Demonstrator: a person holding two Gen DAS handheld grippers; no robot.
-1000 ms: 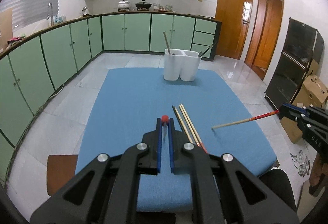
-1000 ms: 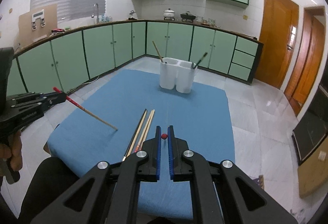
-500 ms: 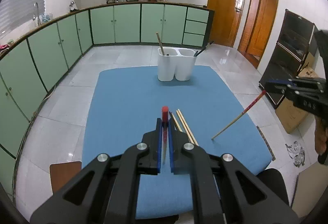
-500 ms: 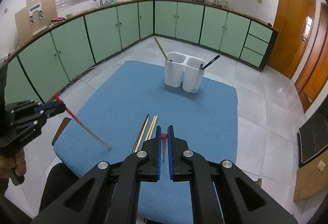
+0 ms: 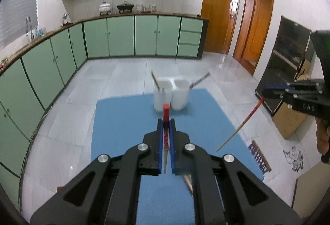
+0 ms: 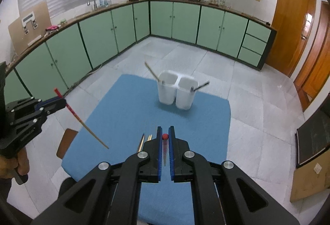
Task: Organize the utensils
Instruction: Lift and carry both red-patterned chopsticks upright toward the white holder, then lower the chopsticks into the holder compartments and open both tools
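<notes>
My left gripper is shut on a red-topped chopstick, held above the blue mat. My right gripper is shut on another red-topped chopstick. Each shows in the other's view: the right gripper with its chopstick pointing down-left, the left gripper with its chopstick pointing down-right. A white two-compartment holder stands at the mat's far end, also in the left wrist view, with a wooden stick in the left cup and a dark utensil in the right.
Several chopsticks lie on the mat just left of my right gripper. Green cabinets line the walls. A brown stool sits left of the table. A cardboard box and a dark cabinet stand at the right.
Both grippers have risen well above the mat with their chopsticks and now look down on the holder from higher up. The chopsticks hang more steeply.
</notes>
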